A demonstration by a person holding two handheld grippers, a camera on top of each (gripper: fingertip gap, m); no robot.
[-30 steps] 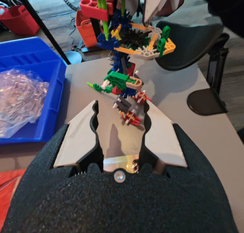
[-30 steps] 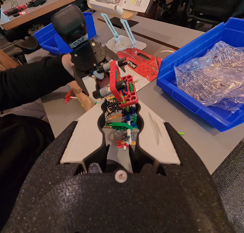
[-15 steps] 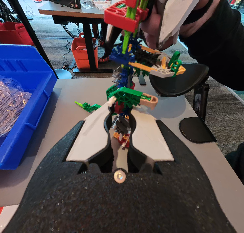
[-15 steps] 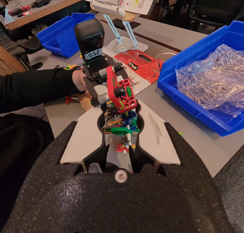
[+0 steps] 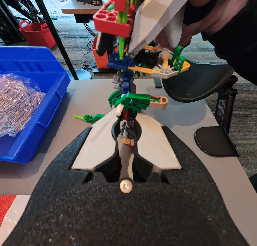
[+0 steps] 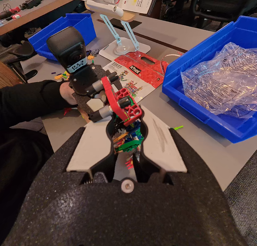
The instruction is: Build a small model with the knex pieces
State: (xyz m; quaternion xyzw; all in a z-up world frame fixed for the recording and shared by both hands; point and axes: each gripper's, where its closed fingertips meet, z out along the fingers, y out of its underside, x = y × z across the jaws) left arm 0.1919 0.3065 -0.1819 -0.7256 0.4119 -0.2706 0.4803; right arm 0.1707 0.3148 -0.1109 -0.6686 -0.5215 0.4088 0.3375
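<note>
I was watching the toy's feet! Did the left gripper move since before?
Yes. The left gripper has come forward over the table and closed on the toy's lower part; earlier it sat back and open.

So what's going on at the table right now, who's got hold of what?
Both handheld grippers are shut on one tall multicoloured construction-toy model standing upright on the grey table. The left gripper clamps its lower stem just below the green panel piece; the right gripper grips near the top, by the red frame piece. A blue bin holding a clear plastic bag sits alongside.
</note>
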